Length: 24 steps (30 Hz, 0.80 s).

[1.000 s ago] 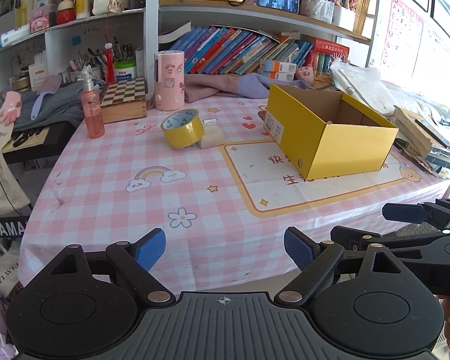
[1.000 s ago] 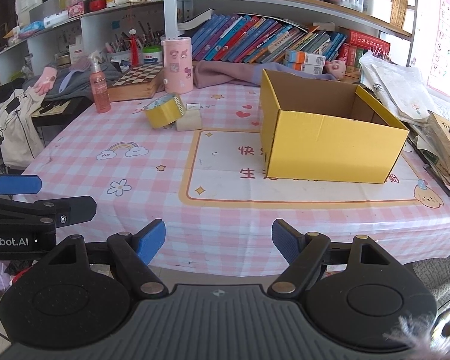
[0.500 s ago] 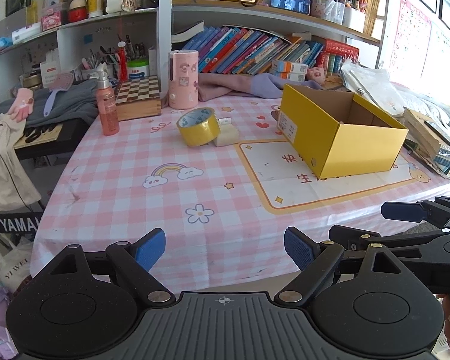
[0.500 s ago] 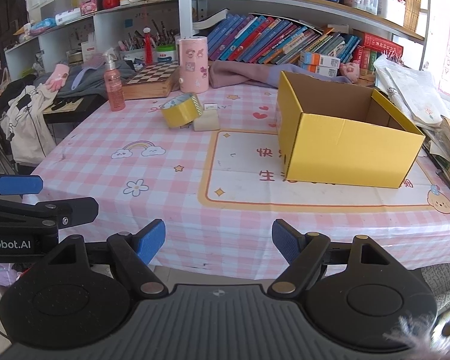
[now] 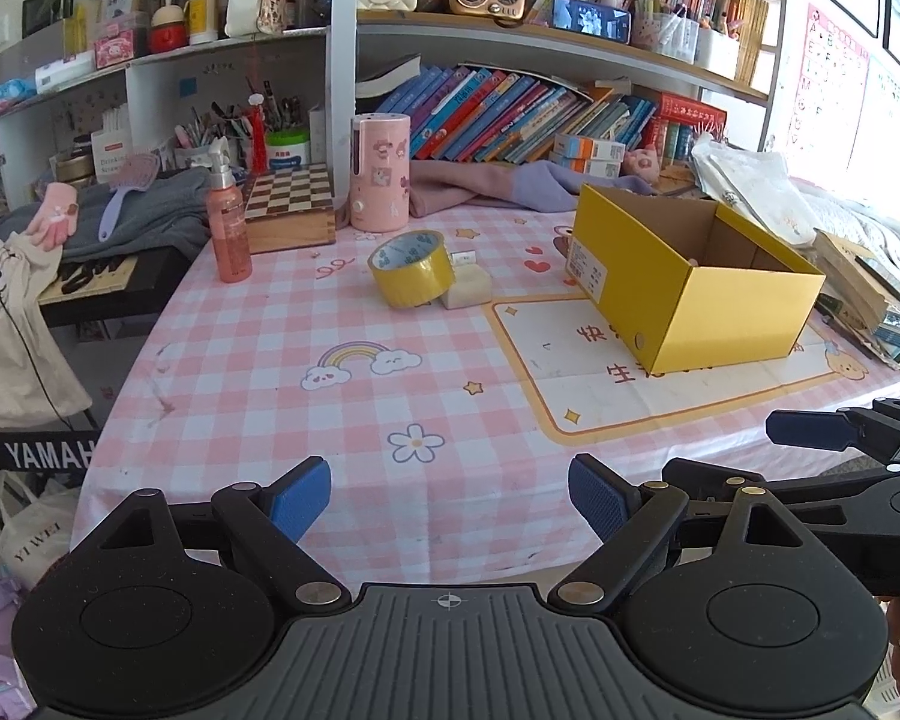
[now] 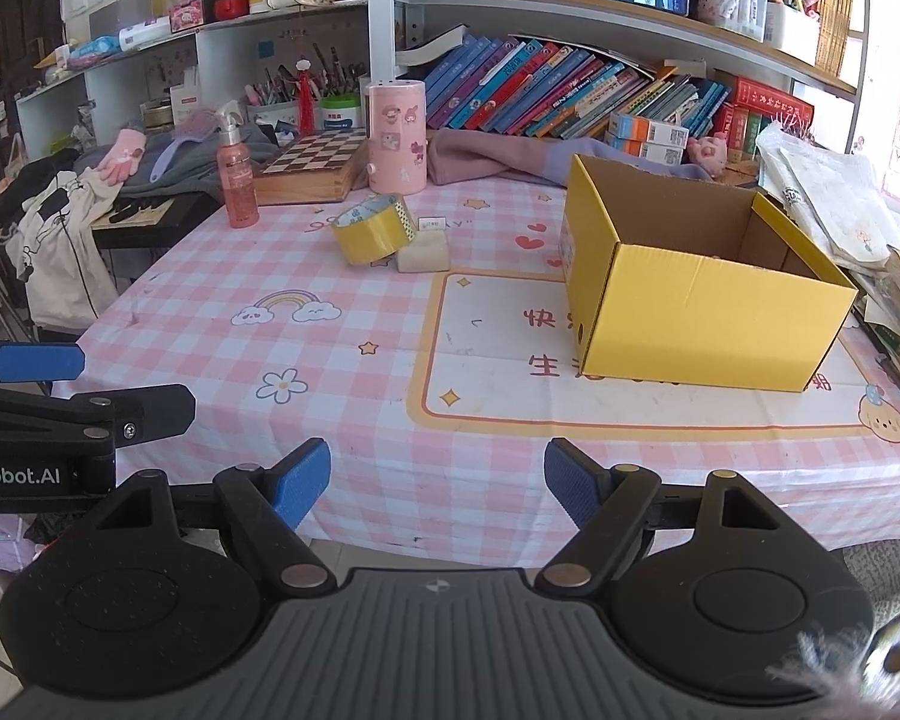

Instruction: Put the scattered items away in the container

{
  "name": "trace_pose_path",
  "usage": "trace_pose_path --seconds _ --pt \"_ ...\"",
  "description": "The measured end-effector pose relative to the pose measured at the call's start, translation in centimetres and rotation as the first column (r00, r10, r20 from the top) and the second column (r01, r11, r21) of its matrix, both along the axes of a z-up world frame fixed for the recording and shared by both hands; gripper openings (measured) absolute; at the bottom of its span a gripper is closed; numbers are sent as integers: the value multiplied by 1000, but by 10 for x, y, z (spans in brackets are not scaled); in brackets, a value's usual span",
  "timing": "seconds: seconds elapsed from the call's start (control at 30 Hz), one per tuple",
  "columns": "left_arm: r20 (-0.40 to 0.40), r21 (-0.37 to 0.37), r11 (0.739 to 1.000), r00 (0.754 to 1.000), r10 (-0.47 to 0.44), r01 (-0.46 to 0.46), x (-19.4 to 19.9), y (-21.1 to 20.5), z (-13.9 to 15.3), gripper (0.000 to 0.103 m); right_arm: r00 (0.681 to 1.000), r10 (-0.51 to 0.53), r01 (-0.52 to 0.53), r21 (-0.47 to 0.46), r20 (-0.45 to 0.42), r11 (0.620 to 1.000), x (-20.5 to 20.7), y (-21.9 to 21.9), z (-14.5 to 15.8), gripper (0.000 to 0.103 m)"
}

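A yellow cardboard box stands open on the right of the pink checked tablecloth. A roll of yellow tape leans against a small cream block near the table's middle back. A pink spray bottle and a pink cylinder stand further back. My left gripper hovers open before the table's front edge, nothing between its fingers. My right gripper is open too, beside it on the right, also empty.
A wooden chessboard box sits at the back left. Purple cloth lies behind the box. Bookshelves line the back. Stacked papers and books crowd the right edge. A keyboard with clothes stands left of the table.
Both views have shifted a little, so the table's things now sit further right in frame. Both grippers stay open and empty.
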<state>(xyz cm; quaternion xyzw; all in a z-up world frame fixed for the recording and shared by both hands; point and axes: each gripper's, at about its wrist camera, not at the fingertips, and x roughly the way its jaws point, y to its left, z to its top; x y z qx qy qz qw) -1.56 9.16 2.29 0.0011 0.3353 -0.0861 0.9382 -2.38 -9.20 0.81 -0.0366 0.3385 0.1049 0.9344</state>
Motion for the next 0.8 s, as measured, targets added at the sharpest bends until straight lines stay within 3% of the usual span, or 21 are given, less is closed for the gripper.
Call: trace_pose_path --seconds 0.4,0.8 --pt "-4 -1 1000 1000 -4 4 8 -2 -2 89 1000 1 -1 -1 0 1000 7 -3 -1 78" --pt "-8 11 998 998 55 -55 36 0 -2 89 998 61 -61 6 -1 998 48 4 -1 78"
